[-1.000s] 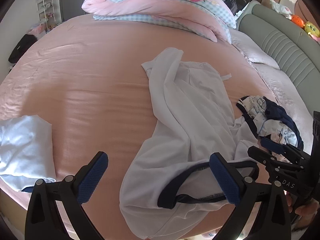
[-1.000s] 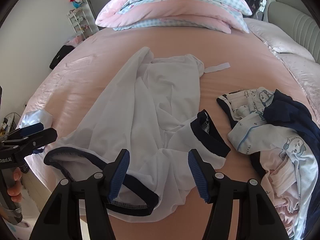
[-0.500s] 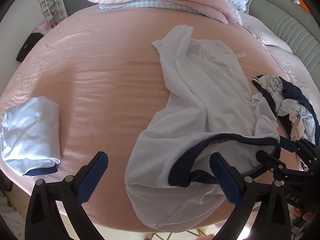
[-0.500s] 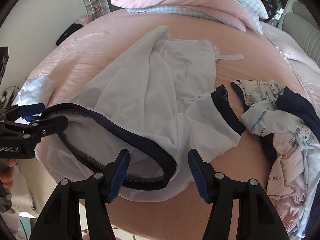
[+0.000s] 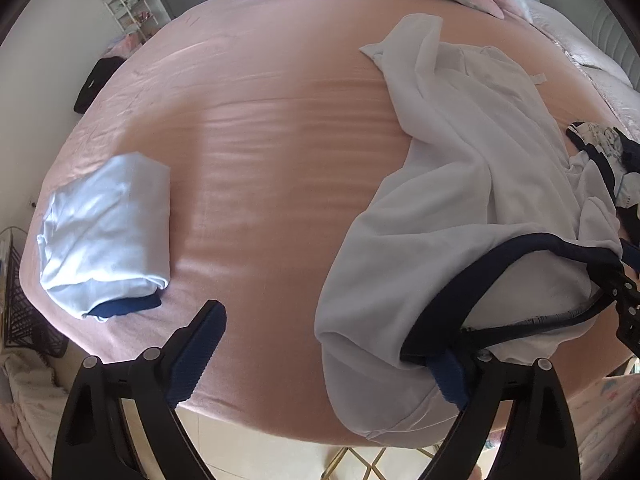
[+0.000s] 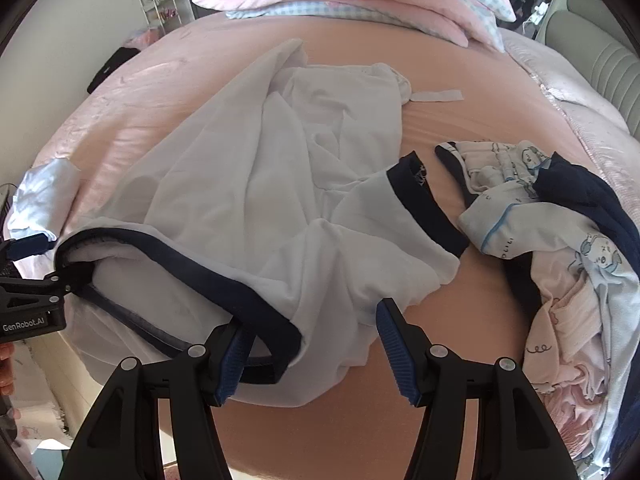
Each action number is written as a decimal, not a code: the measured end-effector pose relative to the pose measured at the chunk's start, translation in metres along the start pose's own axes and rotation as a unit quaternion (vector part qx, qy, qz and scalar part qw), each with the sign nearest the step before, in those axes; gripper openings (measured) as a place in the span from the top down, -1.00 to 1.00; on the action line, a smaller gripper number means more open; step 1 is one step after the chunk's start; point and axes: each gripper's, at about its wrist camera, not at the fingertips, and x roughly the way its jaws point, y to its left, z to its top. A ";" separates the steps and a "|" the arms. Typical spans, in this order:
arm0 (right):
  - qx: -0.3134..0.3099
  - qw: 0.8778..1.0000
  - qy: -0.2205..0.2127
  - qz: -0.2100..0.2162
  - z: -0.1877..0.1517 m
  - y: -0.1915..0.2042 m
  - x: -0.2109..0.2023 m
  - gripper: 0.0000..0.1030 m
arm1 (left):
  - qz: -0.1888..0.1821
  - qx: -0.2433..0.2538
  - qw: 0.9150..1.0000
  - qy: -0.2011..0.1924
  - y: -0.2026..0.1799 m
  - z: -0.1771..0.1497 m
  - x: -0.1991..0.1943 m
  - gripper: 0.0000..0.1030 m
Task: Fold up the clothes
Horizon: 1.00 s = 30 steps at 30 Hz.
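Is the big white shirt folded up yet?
No. The white shirt lies crumpled and spread across the pink bed, wrinkled and bunched.

Bare sheet between garment, folded bundle

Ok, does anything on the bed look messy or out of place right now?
Yes. The white garment lies crumpled and twisted, its navy hem hanging open over the bed's edge. An unfolded pile of printed clothes sits beside it; only the light-blue garment is folded.
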 end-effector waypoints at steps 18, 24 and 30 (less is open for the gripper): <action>-0.007 1.000 0.000 -0.014 -0.015 -0.001 -0.006 -0.17 | 0.074 0.020 0.995 -0.070 0.000 -0.035 -0.046 -0.81; 0.041 0.999 -0.019 -0.004 -0.032 -0.014 -0.021 -0.12 | 0.034 0.017 0.995 -0.097 -0.010 -0.053 -0.053 -0.36; 0.077 0.997 -0.015 -0.003 -0.050 -0.020 -0.020 0.43 | 0.010 0.049 0.993 -0.103 -0.034 -0.067 -0.053 0.00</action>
